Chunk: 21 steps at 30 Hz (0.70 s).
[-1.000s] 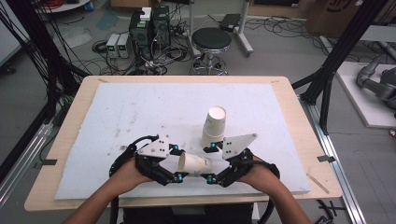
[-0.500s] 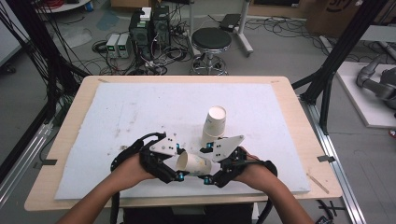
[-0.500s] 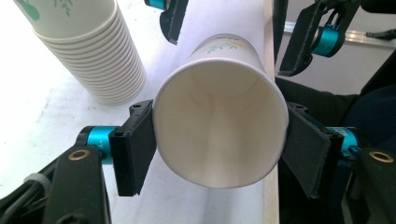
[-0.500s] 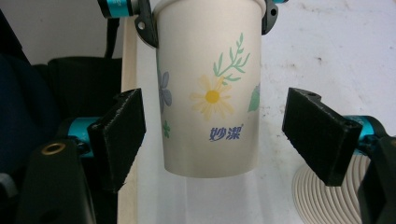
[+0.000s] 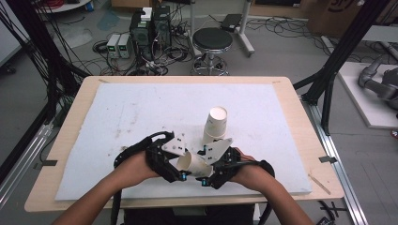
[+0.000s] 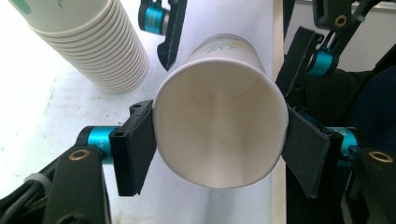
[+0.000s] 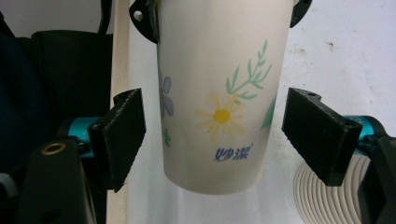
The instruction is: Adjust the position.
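While left tool (image 6: 219, 149) clamps cup (image 6: 219, 135), right tool (image 7: 219, 135) straddles it.

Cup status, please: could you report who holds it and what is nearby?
Left gripper shut on cup at its rim. Right gripper open, jaws astride the cup's base, not touching. Cup stack stands just beyond.

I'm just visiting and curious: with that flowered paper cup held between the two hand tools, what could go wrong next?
1. The left gripper pinches the white flowered paper cup at its open rim; thin paper could buckle or slip.
2. The right gripper has its jaws apart around the cup's base, so a misaligned close might knock it loose.
3. The tall stack of nested paper cups stands close behind and could be toppled.
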Motion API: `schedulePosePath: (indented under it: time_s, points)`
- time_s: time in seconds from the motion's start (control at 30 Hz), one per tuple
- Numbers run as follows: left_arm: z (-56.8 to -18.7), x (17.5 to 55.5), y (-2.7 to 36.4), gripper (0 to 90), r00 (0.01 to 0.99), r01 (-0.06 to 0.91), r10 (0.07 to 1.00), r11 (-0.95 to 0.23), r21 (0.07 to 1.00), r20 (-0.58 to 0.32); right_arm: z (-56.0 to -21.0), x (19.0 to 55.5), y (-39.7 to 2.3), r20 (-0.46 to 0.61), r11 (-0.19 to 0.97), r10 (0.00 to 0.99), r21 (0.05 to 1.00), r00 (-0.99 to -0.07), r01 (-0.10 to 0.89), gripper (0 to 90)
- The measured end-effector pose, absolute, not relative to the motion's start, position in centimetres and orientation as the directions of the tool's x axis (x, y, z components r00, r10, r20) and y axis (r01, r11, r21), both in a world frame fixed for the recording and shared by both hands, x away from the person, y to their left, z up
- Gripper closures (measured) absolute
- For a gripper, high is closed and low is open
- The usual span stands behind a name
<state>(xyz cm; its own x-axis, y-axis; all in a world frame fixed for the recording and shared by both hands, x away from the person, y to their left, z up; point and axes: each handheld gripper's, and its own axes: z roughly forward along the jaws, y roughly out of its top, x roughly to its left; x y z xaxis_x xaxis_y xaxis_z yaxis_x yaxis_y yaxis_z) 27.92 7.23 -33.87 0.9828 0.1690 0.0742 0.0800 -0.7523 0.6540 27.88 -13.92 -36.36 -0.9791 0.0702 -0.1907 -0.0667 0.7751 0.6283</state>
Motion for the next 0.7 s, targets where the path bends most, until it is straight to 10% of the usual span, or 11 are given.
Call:
schedulePosePath:
  time_s: [0.7]
  points:
    - [-34.5,27.9,6.5,30.5,0.98,0.106,0.192,-0.742,0.662,0.058,-37.5,28.3,-13.2,-0.151,0.795,0.066,0.605,-0.986,-0.039,36.1]
